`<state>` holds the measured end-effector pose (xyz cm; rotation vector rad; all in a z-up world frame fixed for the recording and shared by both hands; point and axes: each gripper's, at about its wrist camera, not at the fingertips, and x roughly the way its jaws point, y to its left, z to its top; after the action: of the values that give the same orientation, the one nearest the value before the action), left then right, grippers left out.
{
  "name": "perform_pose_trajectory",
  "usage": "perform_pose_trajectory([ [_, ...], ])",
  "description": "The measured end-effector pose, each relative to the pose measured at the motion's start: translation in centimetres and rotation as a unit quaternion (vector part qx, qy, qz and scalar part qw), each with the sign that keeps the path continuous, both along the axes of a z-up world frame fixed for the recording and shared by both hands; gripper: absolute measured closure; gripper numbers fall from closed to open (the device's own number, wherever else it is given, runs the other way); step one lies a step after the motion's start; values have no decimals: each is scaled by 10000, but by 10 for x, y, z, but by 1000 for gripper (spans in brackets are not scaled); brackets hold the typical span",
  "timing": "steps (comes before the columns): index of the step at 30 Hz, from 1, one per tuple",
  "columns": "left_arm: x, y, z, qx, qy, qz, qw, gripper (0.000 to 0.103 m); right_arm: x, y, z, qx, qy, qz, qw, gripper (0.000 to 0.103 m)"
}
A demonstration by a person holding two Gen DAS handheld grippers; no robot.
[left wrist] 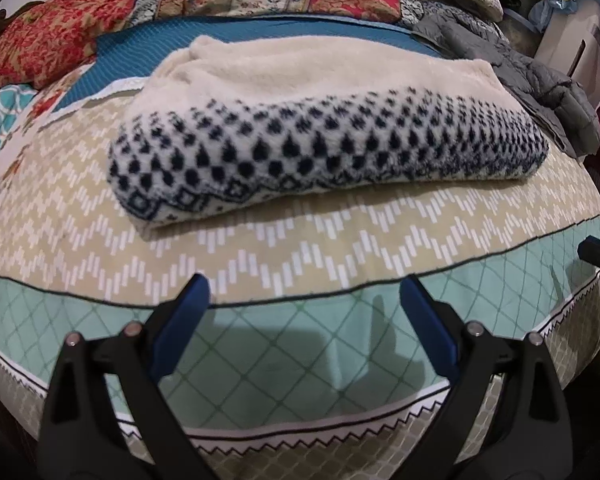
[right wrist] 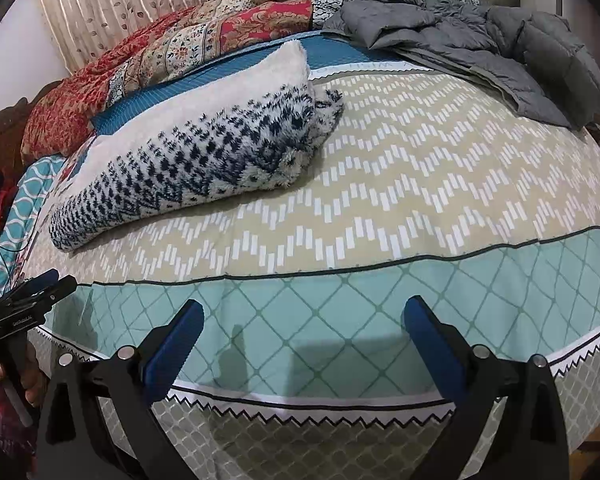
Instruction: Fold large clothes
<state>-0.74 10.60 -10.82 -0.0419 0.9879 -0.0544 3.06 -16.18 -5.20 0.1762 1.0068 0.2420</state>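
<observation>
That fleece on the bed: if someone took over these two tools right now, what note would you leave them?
Left tool: open, empty, over the near edge of the bed.
Right tool: open, empty, also at the near edge.
Fleece: folded into a thick bundle, lying on the bed, touched by neither tool.
Grey jacket: rumpled and unfolded at the far right.
Done: the fleece looks folded.
Left: probably the jacket, perhaps a tidy-up of the fleece.
</observation>
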Motion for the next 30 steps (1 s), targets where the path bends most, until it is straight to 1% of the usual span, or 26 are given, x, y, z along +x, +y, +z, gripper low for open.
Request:
perform_pose_trajectory([
  [13,2,0,9,-6,-37,2,10000,11,0,-14,-1,116,-3,-129,9998,11],
  [23,-5,11,22,-38,-138,95,9999,11,0,-15,2,218,-40,-167,9996,11],
  [26,-4,29,36,-18,-131,203,9997,11,2,-17,2,344,-13,-196,9992,11],
  [30,1,74,72,-163,-452,531,9974,11,11,-22,16,617,-189,-163,9978,11],
])
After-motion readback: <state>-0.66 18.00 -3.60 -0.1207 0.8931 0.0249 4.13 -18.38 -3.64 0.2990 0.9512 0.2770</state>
